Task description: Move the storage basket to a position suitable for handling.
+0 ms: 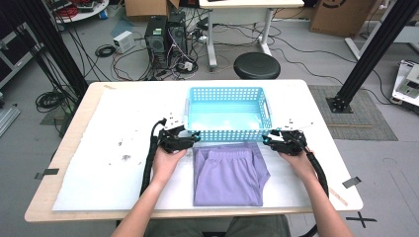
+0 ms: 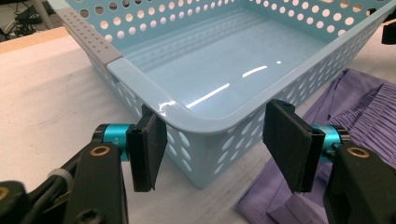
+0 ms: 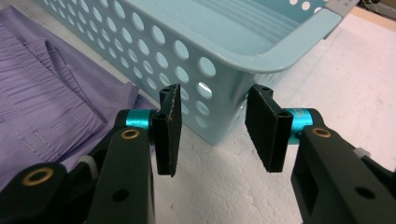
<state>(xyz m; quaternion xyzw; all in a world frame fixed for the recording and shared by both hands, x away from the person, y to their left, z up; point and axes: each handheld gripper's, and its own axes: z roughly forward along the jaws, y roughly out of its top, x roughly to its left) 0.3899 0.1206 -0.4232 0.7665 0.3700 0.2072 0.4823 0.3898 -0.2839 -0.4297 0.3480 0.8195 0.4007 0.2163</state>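
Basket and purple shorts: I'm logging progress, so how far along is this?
Done: the purple shorts lie folded in front of the blue basket. In hand: the left gripper and right gripper sit open at its near corners. Left: the basket is empty; the shorts seemingly go in.

basket [image 2: 224,70]: far end cut off by top edge, left gripper view | purple shorts [image 3: 51,107]: run off left edge, right gripper view; top hem hidden behind basket wall, high view | forearms: cut at bottom edge
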